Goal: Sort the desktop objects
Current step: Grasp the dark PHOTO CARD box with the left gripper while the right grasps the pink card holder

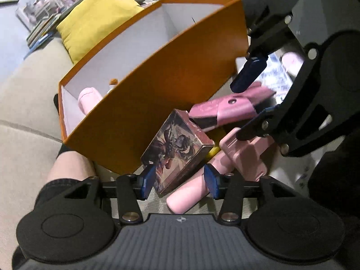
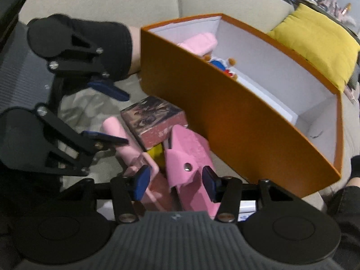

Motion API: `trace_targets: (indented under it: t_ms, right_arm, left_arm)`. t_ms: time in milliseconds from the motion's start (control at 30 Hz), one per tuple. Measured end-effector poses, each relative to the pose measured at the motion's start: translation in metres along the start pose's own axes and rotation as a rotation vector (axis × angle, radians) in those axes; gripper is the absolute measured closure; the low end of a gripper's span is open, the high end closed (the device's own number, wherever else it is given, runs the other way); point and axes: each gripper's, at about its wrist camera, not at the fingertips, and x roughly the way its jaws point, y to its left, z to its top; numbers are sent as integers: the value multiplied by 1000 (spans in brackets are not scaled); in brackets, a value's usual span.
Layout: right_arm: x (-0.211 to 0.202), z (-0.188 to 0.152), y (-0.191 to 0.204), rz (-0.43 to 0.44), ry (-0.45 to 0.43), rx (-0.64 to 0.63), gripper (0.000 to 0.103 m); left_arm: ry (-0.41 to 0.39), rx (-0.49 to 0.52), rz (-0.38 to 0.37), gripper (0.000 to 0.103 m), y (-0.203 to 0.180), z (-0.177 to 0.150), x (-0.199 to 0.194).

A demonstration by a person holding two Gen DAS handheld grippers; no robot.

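Two grippers spread wide, left gripper (image 1: 178, 181) astride one illustrated cardboard box (image 1: 177, 148), right gripper (image 2: 174, 183) astride one pink snap pouch (image 2: 187, 157), one orange open box (image 2: 225, 112) beside.

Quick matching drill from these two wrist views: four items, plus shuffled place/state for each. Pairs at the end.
Items:
1. illustrated card box
2. pink snap pouch
3. yellow cushion
4. orange box

Places/states:
A. on the sofa beyond the box
B. between the right gripper fingers
C. open-topped, already holding pink items
D. between the left gripper fingers

Pairs: 1-D, 2-B, 3-A, 4-C

Matt orange cardboard box (image 1: 171, 76), glossy printed card box (image 1: 177, 148).
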Motion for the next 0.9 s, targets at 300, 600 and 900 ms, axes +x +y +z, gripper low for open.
trace_targets:
  t_ms: [300, 600, 900]
  right_arm:
    - [9, 6, 1, 19, 16, 20, 46]
    - [-6, 4, -3, 27, 11, 63, 67]
    - [-26, 8, -25, 161, -3, 179, 68]
  left_arm:
    - [5, 50, 49, 45, -13, 8, 15]
    - [-8, 41, 38, 87, -14, 6, 10]
    - [-62, -182, -109, 103, 33, 6, -17]
